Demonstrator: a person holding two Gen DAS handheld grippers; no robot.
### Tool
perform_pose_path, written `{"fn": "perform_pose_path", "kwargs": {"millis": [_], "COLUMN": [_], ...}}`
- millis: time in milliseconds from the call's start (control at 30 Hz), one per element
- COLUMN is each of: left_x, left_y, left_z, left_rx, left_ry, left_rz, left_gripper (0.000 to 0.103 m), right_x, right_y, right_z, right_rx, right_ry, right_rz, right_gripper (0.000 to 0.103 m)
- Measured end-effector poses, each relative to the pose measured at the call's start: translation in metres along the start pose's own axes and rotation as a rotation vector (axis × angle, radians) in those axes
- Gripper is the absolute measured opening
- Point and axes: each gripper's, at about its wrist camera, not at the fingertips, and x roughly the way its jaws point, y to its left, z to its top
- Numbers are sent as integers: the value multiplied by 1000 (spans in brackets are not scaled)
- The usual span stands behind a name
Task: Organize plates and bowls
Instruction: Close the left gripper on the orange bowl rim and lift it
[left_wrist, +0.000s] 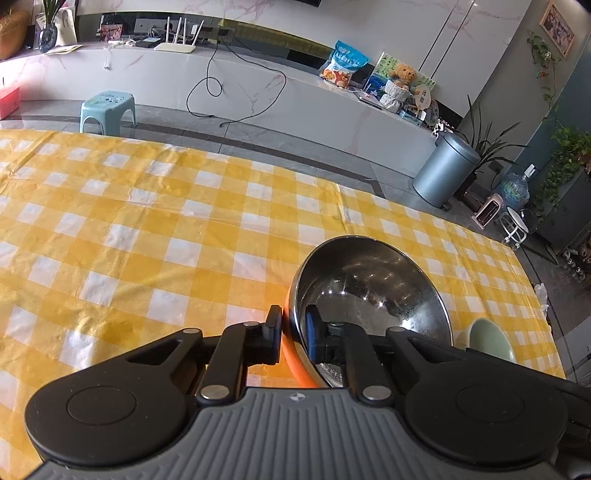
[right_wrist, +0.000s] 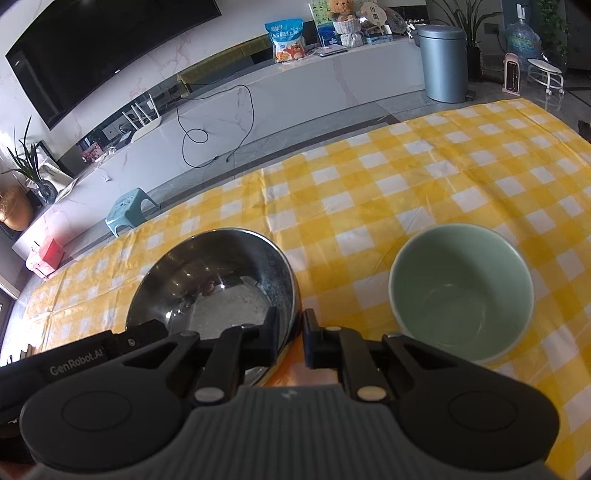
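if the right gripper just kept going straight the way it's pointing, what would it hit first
The right gripper is already clamped on the steel bowl's rim. Pushing on, it would likely drive that bowl across the checked tablecloth; nothing else lies ahead.

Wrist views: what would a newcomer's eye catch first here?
The shiny steel bowl with an orange outside, near the close edge of the yellow checked tablecloth. The left gripper and right gripper each pinch its rim on opposite sides. An empty pale green bowl stands just beside it.
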Motion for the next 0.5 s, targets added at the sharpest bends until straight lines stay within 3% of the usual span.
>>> {"fn": "perform_pose_path", "kwargs": {"millis": [500], "left_x": [-108], "left_y": [-7], "left_z": [-32], "left_rx": [-20], "left_ry": [-78], "left_rz": [-37], "left_gripper": [15], "right_x": [-107], "right_y": [1], "right_z": [-40], "right_rx": [3], "right_ry": [-59], "right_rz": [96], "right_gripper": [10]}}
